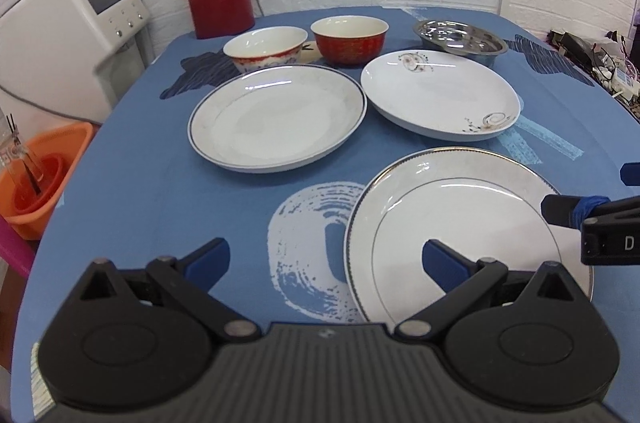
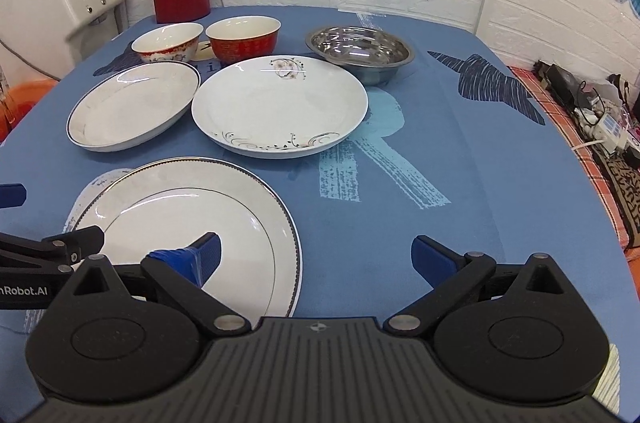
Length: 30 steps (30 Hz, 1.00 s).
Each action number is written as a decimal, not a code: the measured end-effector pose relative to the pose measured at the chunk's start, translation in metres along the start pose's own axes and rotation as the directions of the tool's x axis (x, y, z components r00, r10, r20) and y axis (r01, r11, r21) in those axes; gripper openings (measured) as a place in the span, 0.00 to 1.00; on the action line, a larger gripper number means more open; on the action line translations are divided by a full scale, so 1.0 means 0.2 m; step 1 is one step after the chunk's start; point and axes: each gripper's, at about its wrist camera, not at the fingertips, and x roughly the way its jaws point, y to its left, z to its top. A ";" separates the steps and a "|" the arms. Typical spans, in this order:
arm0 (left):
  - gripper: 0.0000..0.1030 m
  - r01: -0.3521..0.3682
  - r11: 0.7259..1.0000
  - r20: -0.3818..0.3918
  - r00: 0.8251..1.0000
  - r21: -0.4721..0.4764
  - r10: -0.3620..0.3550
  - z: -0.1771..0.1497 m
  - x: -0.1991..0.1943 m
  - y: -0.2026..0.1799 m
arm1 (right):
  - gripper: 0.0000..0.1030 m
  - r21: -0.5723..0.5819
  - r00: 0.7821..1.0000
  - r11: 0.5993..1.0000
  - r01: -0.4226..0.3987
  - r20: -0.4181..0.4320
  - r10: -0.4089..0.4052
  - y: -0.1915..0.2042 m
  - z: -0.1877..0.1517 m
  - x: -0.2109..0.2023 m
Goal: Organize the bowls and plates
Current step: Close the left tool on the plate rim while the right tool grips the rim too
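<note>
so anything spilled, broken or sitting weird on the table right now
Nothing stands out. The three white plates, two red-patterned ceramic bowls and the steel bowl all sit upright, empty and unstacked on the blue tablecloth.

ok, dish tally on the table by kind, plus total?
Plates: 3, blue-rimmed plate, floral plate, silver-rimmed plate
Ceramic bowls: 2, white bowl, red bowl
Steel bowls: 1, steel bowl
Total: 6

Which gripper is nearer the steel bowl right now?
Right, though neither is close. The right gripper faces the steel bowl across bare cloth; the left gripper sits further left, with plates between.
</note>
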 end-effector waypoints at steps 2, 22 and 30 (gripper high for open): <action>0.99 -0.009 1.000 0.005 1.000 0.007 0.009 0.01 -0.01 -0.01 | 0.87 -0.003 1.000 1.000 0.002 0.003 -0.001 0.00 0.00 0.00; 0.98 0.029 1.000 -0.028 0.999 0.010 -0.029 0.01 0.03 -0.04 | 0.88 0.077 0.979 0.993 -0.091 -0.173 0.103 -0.01 -0.04 0.21; 0.66 0.107 0.994 -0.113 0.987 -0.039 -0.110 -0.01 0.14 0.01 | 0.89 0.066 0.977 0.993 -0.101 -0.184 0.111 0.00 -0.04 0.22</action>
